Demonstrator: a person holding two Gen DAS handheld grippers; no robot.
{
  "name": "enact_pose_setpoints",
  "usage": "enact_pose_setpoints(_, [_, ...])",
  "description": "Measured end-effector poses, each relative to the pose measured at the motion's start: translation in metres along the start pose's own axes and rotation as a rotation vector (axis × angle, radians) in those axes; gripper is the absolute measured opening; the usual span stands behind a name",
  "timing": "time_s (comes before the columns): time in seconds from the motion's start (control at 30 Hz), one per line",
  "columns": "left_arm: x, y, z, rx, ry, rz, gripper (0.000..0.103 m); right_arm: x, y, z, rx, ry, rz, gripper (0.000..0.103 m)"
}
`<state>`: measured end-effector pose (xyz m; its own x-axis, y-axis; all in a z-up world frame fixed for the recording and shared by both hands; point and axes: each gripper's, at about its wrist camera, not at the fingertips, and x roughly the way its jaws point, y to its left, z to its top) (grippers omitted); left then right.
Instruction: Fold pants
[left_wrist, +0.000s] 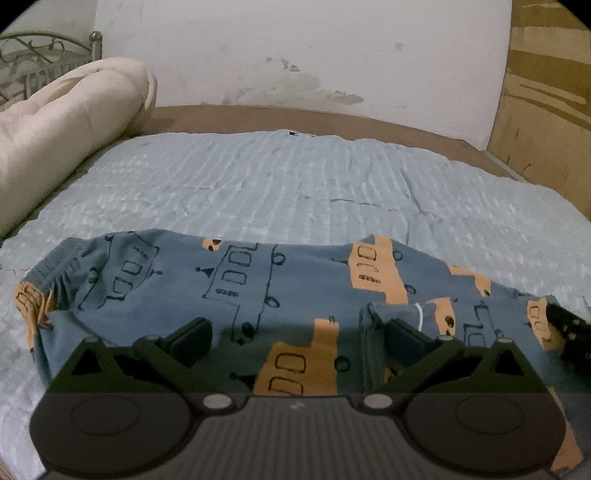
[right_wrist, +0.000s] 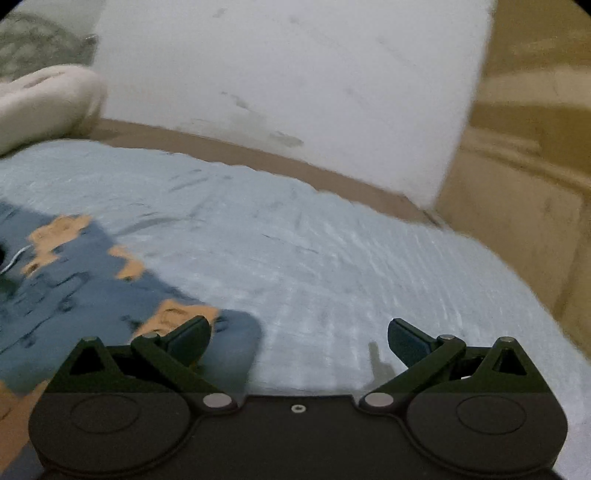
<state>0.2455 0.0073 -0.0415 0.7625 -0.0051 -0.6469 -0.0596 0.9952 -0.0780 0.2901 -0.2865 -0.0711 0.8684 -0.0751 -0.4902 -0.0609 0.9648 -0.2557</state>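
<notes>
The left gripper (left_wrist: 297, 338) hangs over the pants (left_wrist: 236, 280), jaws wide. The right gripper (right_wrist: 299, 338) has wide jaws too, the pants (right_wrist: 74, 273) at its left jaw.

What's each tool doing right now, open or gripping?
Left tool: open, over the pants, gripping nothing.
Right tool: open, empty, at the pants' edge on the bed cover.

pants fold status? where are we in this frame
Done, it seems: the pants lie spread across the blue bedspread, waistband at the left, apparently doubled leg over leg.

In hand: nothing. The left gripper hovers open over the middle of the pants; the right gripper is open over their edge, its view blurred.

Left: grasp the fabric and make the crosswise fold; none is visible yet.
</notes>
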Motion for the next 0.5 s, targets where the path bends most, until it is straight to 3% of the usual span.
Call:
enact_pose_setpoints(0.13, [-0.008,0.0,-0.007,0.011,-0.006,0.005,0.102,0.002,-0.004,-0.013,0.042,0.016,0.0,0.102])
enact_pose_setpoints(0.3, [-0.029,0.001,-0.027,0.048,-0.042,0.019,0.102,-0.033,0.013,-0.036,-0.037,-0.046,-0.025,0.102])
enact_pose_setpoints(0.5, [-0.056,-0.002,-0.055,0.077,-0.112,0.055,0.102,-0.08,0.004,-0.076,0.14,-0.096,-0.038,0.102])
